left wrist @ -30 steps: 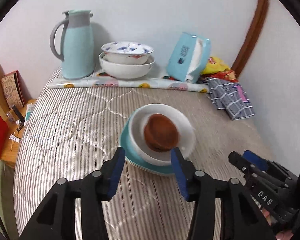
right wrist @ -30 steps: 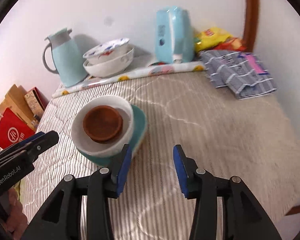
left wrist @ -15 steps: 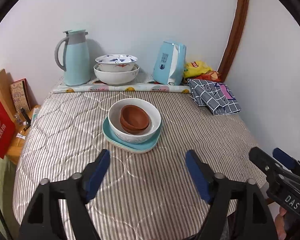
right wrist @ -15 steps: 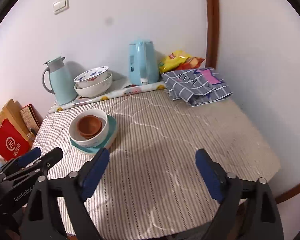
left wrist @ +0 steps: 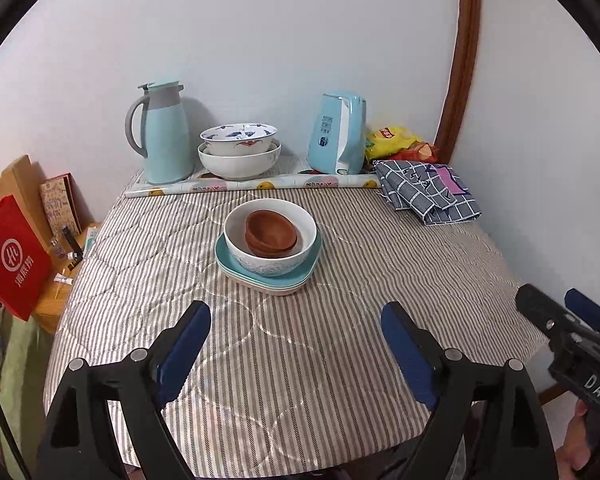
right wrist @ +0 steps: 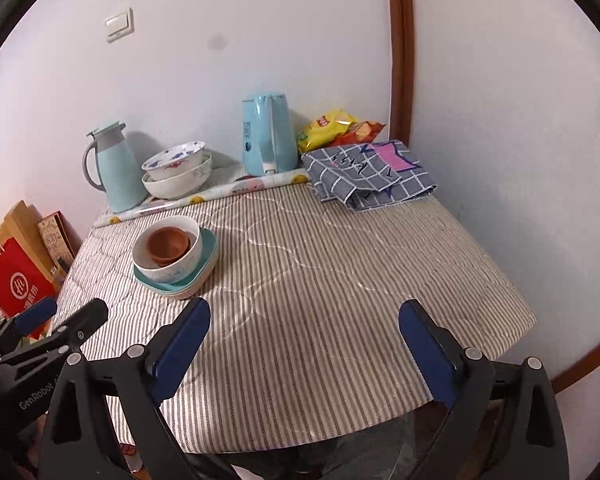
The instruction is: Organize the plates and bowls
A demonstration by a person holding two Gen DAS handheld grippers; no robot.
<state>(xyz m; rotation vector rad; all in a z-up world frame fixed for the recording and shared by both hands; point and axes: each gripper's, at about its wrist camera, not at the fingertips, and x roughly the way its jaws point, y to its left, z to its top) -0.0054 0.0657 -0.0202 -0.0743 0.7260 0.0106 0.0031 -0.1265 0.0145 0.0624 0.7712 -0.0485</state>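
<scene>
i have both tools hanging over the near edge of the table (left wrist: 340,360), each with nothing between its fingers. my left gripper (left wrist: 296,338) is spread wide, blue pads well apart, and my right gripper (right wrist: 304,338) is spread just as wide. the stack sits toward the middle of the table, a little nearer the far edge: brown bowls (left wrist: 271,233) nested inside a white bowl (left wrist: 272,258), which rests on teal plates (left wrist: 260,276) with a paler plate showing under them. the stack is well apart from both tools. along the far edge, on a rolled patterned mat (left wrist: 252,188), a second pair of bowls (left wrist: 239,154) stands stacked between a pale blue thermos jug (left wrist: 162,140) and a blue kettle (left wrist: 338,138). in the far right corner lies a folded checked cloth (left wrist: 428,194), with snack bags (left wrist: 396,142) just behind it against the wall. off the left edge i see a red paper bag (left wrist: 14,258)
</scene>
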